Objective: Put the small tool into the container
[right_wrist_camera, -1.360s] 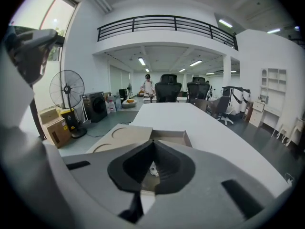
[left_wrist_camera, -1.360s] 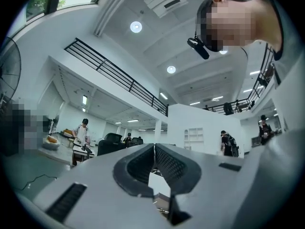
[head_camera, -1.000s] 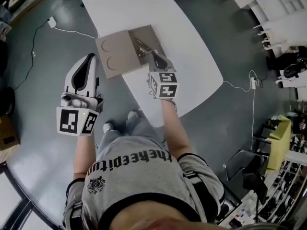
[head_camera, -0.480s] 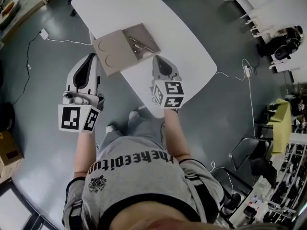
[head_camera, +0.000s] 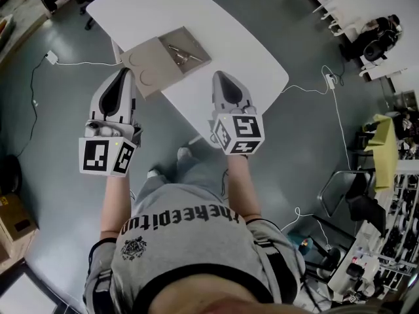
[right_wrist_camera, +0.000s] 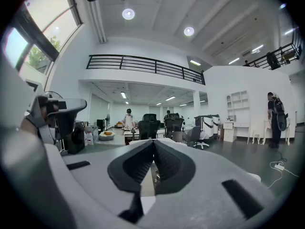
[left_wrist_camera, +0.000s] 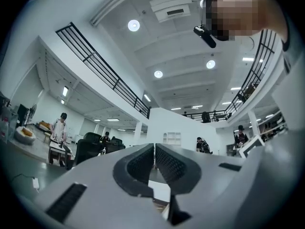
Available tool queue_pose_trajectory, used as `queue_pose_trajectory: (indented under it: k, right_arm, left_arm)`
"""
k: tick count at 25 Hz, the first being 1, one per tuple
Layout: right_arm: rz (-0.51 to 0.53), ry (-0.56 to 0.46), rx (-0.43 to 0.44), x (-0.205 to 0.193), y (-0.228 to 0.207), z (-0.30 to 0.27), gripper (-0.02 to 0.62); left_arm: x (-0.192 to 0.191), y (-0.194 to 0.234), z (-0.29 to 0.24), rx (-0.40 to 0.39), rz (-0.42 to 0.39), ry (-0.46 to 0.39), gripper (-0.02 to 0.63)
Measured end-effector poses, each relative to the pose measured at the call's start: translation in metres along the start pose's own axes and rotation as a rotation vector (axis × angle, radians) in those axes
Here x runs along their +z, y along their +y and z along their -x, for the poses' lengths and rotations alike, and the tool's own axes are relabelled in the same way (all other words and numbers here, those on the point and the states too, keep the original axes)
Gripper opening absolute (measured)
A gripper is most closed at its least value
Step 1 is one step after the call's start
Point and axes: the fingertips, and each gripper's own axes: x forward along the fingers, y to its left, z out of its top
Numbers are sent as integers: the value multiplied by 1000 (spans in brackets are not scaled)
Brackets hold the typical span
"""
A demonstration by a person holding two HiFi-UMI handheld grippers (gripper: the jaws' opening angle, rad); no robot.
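In the head view a small metal tool (head_camera: 181,53) lies inside the open flat cardboard container (head_camera: 150,70), which sits on the white oval table (head_camera: 255,70). My right gripper (head_camera: 218,76) is over the table's near part, a little short of the container, with its jaws together and nothing between them. My left gripper (head_camera: 124,72) hovers off the table's left side, beside the container's lid flap, also closed and empty. Both gripper views look level across the hall: the left gripper (left_wrist_camera: 154,147) and the right gripper (right_wrist_camera: 153,143) show pads meeting.
A white cable and plug (head_camera: 51,57) lie on the grey floor at left. Another cable (head_camera: 327,84) runs along the floor at right, near a dark chair (head_camera: 350,198). White shelving (head_camera: 347,5) stands at top right. The person's feet (head_camera: 183,154) are by the table's edge.
My right gripper has pulled back from the container toward the person, leaving the tool lying inside. The left gripper has barely moved. The head view has shifted, so the table sits higher and further left.
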Motion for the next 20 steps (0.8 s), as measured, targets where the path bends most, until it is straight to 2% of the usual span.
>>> queue_pose_trajectory:
  k: [8, 20]
  right_arm:
    - [-10, -93, -43, 32, 13, 44, 3]
    - [0, -165, -100, 54, 36, 84, 2]
  left_arm:
    - [8, -7, 20, -40, 4, -4, 12]
    - [25, -5, 45, -72, 7, -18, 12]
